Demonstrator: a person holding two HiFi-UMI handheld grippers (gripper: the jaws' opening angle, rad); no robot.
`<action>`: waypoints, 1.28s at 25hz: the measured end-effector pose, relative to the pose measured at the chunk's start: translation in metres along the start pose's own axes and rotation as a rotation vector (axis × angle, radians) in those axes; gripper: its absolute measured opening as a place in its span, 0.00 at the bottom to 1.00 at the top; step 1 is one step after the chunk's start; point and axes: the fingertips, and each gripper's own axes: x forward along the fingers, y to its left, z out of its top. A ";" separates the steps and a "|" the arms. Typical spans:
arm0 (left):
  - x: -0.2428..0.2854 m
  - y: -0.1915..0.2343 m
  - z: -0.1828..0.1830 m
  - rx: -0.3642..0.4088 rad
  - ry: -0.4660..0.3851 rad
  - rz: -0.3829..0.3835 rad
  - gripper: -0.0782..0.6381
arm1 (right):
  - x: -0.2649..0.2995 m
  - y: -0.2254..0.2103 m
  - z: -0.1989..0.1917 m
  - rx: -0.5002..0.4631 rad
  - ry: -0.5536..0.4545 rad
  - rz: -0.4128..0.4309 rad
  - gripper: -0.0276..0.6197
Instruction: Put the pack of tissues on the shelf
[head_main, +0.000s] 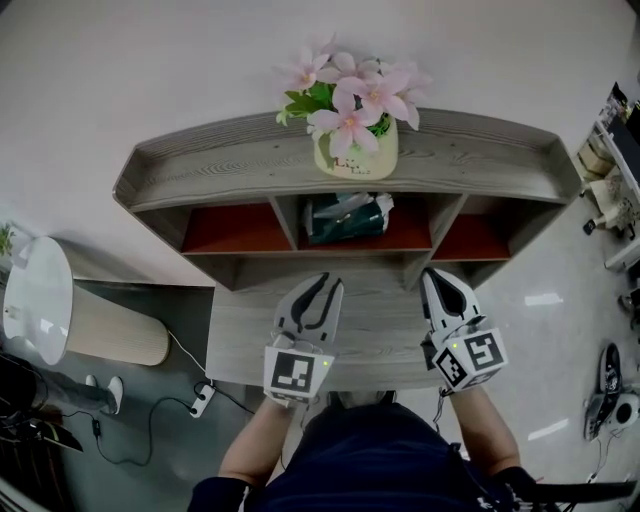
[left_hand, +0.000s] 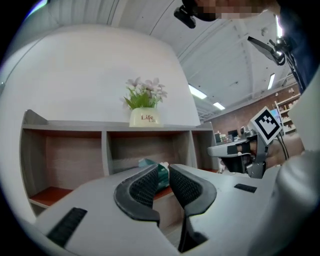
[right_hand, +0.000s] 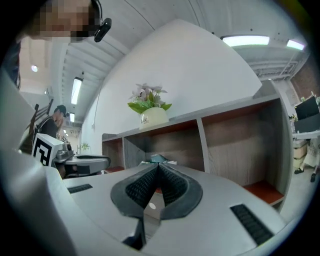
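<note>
**Tissue pack seated in middle compartment; both grippers closed and empty at the desk's front**

Head view: The pack of tissues (head_main: 347, 217) lay inside the middle compartment of the shelf (head_main: 200, 165), directly under the flower pot (head_main: 355, 152) on the shelf's top board. Its long axis ran side to side, parallel to the desk's front edge. The left gripper (head_main: 321, 283) and right gripper (head_main: 440, 276) were both over the desk (head_main: 385, 335), short of the shelf's front and apart from the pack. The pack lay straight ahead of the left gripper and ahead and to the left of the right one. The left was judged the nearer.

Left gripper view: The jaws were drawn together with nothing gripped. A strip of the teal pack (left_hand: 146, 162) showed just beyond the tips in the middle compartment, almost on the gripper's own line. The compartment on the left appeared bare.

Right gripper view: The jaws met at the tips, nothing between them. The pack (right_hand: 157, 158) showed above the tips in the middle compartment, well behind them. The right-hand compartment appeared bare.

Assessment: As things lay, the placement looked complete. Any further reach would run straight forward from the left gripper, which would first need to open across the pack's short side.
</note>
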 end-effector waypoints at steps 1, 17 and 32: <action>0.000 0.005 0.006 -0.010 -0.019 0.024 0.22 | 0.001 0.000 0.003 -0.014 -0.002 -0.002 0.05; 0.014 0.007 0.032 -0.004 -0.068 0.023 0.22 | 0.015 -0.001 0.039 0.005 -0.091 0.044 0.05; 0.018 0.011 0.021 -0.018 -0.046 0.026 0.22 | 0.019 0.002 0.037 -0.010 -0.089 0.051 0.05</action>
